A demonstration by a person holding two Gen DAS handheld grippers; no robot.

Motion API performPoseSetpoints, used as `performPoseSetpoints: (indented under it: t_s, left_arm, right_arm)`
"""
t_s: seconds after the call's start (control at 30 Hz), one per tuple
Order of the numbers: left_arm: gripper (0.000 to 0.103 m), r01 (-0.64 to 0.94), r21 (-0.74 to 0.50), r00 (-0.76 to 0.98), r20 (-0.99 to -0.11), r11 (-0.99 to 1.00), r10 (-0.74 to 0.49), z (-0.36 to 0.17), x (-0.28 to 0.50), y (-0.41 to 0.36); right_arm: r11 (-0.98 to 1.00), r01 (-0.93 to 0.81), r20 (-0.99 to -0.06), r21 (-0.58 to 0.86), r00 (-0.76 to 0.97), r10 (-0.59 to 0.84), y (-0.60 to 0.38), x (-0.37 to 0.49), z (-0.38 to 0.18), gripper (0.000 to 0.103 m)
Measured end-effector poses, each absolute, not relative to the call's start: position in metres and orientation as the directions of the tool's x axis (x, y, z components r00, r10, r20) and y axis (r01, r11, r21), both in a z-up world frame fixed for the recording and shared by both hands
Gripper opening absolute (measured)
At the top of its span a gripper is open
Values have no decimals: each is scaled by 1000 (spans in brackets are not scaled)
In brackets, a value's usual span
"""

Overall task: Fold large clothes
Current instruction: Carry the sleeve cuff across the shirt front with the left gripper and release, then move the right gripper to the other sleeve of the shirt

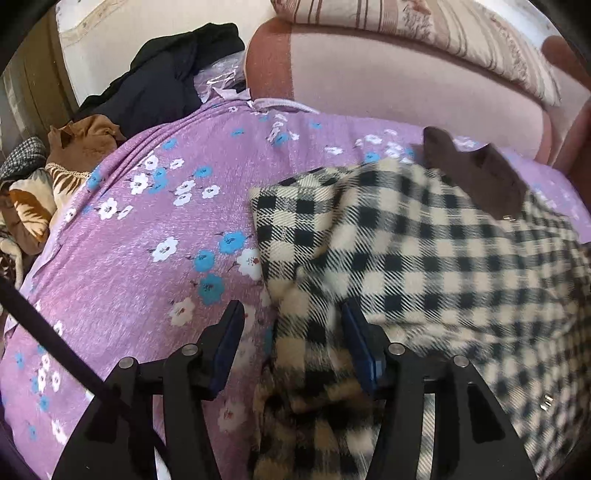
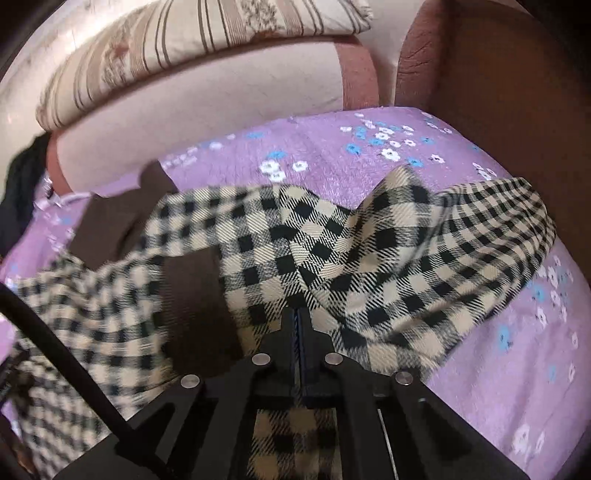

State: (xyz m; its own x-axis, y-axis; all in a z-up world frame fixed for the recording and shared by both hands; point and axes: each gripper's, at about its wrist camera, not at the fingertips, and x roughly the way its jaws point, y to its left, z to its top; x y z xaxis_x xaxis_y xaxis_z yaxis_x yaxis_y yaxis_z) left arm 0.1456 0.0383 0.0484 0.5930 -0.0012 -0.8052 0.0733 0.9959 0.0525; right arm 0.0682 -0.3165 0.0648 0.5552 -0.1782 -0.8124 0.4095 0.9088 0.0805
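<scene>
A cream-and-black checked garment [image 1: 424, 258] with a dark brown lining [image 1: 480, 173] lies rumpled on a purple flowered bedsheet [image 1: 147, 236]. My left gripper [image 1: 291, 314] is open, its jaws straddling the garment's left edge, with cloth lying between them. In the right wrist view the same garment [image 2: 369, 251] is bunched, and my right gripper [image 2: 298, 312] is shut on a fold of it, lifting the cloth into a ridge. Brown lining [image 2: 192, 295] shows to the left of it.
A pink and brown sofa back [image 1: 406, 74] with a striped cushion [image 1: 461, 33] runs along the far side. A pile of dark and brown clothes [image 1: 155, 85] sits at the far left. A brown armrest [image 2: 498, 92] stands at the right.
</scene>
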Motion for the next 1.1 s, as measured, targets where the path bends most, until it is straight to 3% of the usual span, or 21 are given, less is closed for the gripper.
performPoseSetpoints:
  t_s: [0.07,0.2,0.47,0.77,1.1]
  left_arm:
    - [54,74,26,603,-797,997,-24,60,129,43]
    - [61,73,16,625,-780,997,-34,83,80,49]
    - [67,67,-69,650,-754,995,-96,111,-6,60]
    - [69,57,-37,686,-724,998,-66,110,-38,60]
    - [70,100,18,676,-735,995,-55,99,-39,43]
  right_arm:
    - [920,378,-795,105,587,-150,-310,53,79,6]
    - [934,316,-779,167,622,-72,-285,28,102,27]
    - [961,184,-801,208,595,59,-214,-42,111,34]
    - [982,187,-752,33,652,-99,-190,-106,102,46]
    - [976,215,-770,28,627,-116,-198,-94,86,47]
